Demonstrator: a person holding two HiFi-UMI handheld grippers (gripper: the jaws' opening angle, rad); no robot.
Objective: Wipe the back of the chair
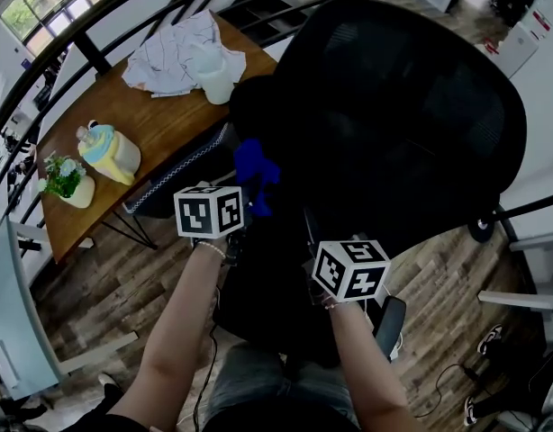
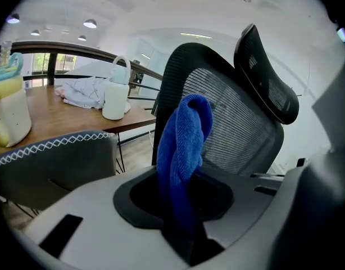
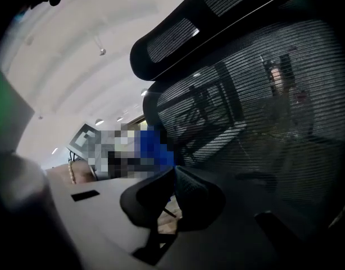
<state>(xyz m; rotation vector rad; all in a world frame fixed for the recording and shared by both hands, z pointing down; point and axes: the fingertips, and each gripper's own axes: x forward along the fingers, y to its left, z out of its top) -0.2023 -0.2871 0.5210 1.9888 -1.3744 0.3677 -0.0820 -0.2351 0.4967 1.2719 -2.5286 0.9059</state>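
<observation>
The left gripper [image 2: 181,224] is clamped on a deep blue terry cloth [image 2: 186,145], which stands up out of its jaws in a loose fold. The right gripper [image 3: 172,179] has its jaws pressed together, and I can see nothing between them.

Straight ahead of both is the black mesh office chair [image 1: 412,115]. Its back rises just beyond the cloth and its padded headrest sits above that. The right gripper is low and close against the mesh. I can't tell whether the cloth is touching the mesh.

Off to the left gripper's left, well apart, a white jug [image 2: 115,97] stands on a wooden table [image 1: 114,120].

Wiping looks about to begin. I'd say it will go best if the fold is laid broad and flat against the mesh rather than poked in tip first. Then it should be drawn down from under the headrest in overlapping strokes, with light pressure so the weave doesn't snag. The chair will probably swivel away, so the right gripper could brace its edge.
</observation>
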